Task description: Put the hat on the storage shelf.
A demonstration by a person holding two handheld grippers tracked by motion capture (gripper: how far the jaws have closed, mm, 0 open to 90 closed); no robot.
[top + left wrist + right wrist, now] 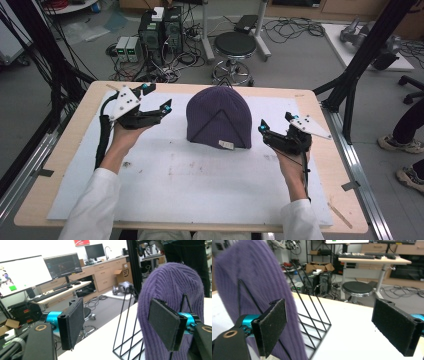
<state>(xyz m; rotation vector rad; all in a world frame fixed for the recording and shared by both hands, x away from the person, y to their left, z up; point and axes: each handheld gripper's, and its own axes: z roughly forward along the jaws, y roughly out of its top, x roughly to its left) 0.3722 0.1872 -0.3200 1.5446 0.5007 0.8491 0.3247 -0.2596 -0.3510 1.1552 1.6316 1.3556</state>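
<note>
Purple ribbed knit beanie (219, 116), draped over a black wire stand (312, 322), is flanked by the released, empty left gripper (152, 100) and right gripper (274, 123), so the hanging step is judged done and withdrawal is called for next.

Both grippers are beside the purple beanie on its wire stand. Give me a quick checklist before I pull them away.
1. Left gripper open, nothing between its pads: ok.
2. Right gripper open, holding nothing: ok.
3. Purple beanie draped over the black wire stand: ok.
4. Stand upright on the white mat: ok.
5. Beanie fully seated at the far side: cannot tell.
6. Both grippers apart from the beanie: ok.
</note>
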